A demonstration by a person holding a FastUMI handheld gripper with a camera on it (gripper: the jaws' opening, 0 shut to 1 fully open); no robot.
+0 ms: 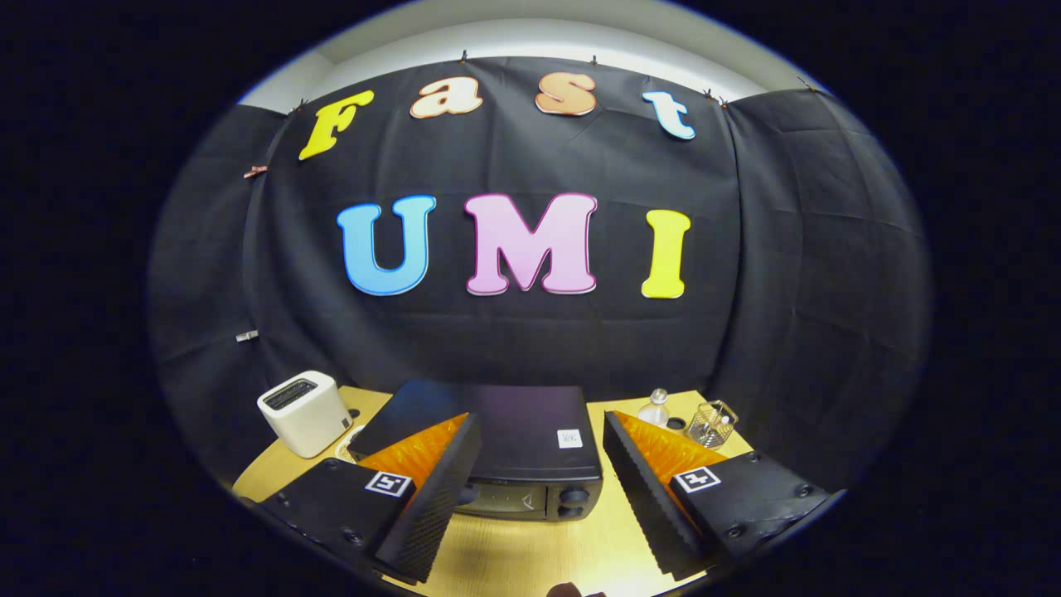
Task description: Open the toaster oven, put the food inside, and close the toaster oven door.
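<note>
My gripper [543,464] hovers w/ fingers spread, empty; toaster oven [506,448] dead ahead below (door closed, front facing me).

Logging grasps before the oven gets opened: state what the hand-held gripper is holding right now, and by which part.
Nothing is held. The hand-held gripper is open, its fingers spread wide above the closed toaster oven, touching nothing.

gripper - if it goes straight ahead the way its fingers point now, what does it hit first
Most likely the toaster oven: it sits on the table just ahead of the open gripper, between its fingers. Depth and height are unclear, so it might pass over the top toward the booth's black cloth wall.
</note>
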